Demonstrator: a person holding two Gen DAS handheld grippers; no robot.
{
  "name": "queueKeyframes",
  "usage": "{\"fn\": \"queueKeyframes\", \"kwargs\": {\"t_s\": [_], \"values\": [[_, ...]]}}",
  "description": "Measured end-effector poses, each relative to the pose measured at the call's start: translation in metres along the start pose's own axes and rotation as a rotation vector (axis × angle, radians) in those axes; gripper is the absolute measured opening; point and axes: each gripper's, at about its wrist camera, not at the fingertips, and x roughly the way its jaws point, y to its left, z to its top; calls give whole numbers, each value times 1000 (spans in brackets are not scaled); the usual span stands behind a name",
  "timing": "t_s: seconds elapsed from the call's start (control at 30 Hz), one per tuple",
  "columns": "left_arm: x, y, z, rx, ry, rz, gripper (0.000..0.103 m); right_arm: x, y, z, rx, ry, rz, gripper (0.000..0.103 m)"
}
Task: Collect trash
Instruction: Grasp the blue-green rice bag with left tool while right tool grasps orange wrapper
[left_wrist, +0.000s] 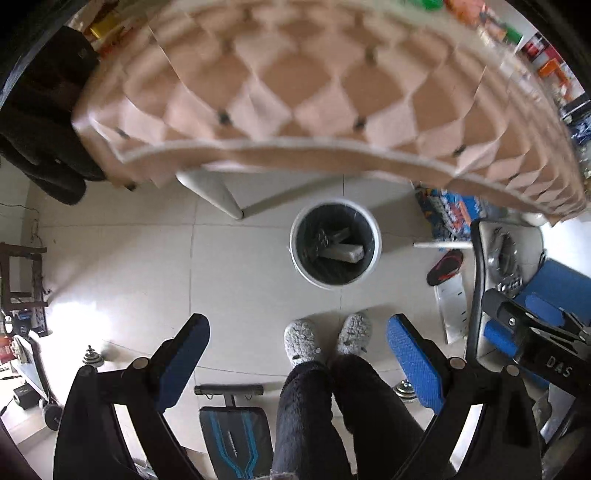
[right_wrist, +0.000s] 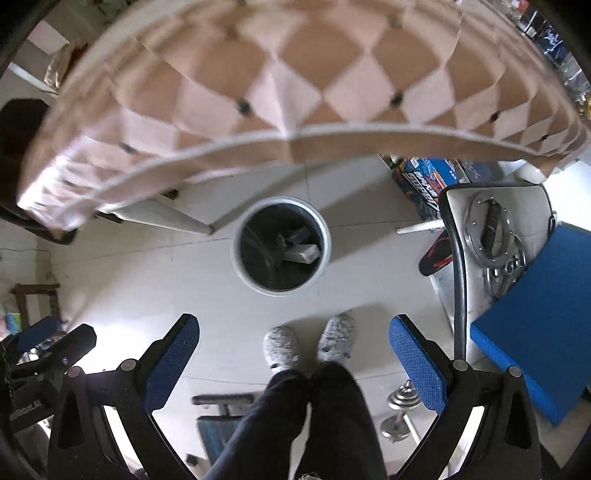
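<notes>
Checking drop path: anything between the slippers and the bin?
Bare tile floor only, between slippers and bin; a tile seam crosses it. Clear in both wrist views.

White round trash bin (left_wrist: 335, 244) upright on floor, boxes (left_wrist: 341, 253) inside.

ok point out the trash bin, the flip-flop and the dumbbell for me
trash bin (left_wrist: 375, 254), left wrist view, on its white rim at the right
flip-flop (left_wrist: 445, 266), left wrist view, on the black sole
dumbbell (right_wrist: 403, 400), right wrist view, on the upper chrome plates
</notes>
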Motion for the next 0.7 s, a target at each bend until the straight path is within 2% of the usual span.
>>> {"fn": "queueKeyframes", "kwargs": {"t_s": [0.13,0.3,0.43,0.57,0.67,0.7], "values": [[-43,-1,19,-21,-64,10,98,-56,4,19,60,-34,51,103],[-85,-22,75,-6,-184,15,98,-110,-18,72,149,-117,71,103],[-105,-44,139,-11,-239,19,98,-134,-51,139,206,-150,71,103],[-112,-73,215,-27,-273,19,98,-138,-87,213,239,-165,69,103],[-106,-93,275,-40,-270,37,98,-134,-111,283,249,-174,68,103],[-104,-101,291,-43,-246,47,98,-132,-117,307,248,-172,67,103]]}}
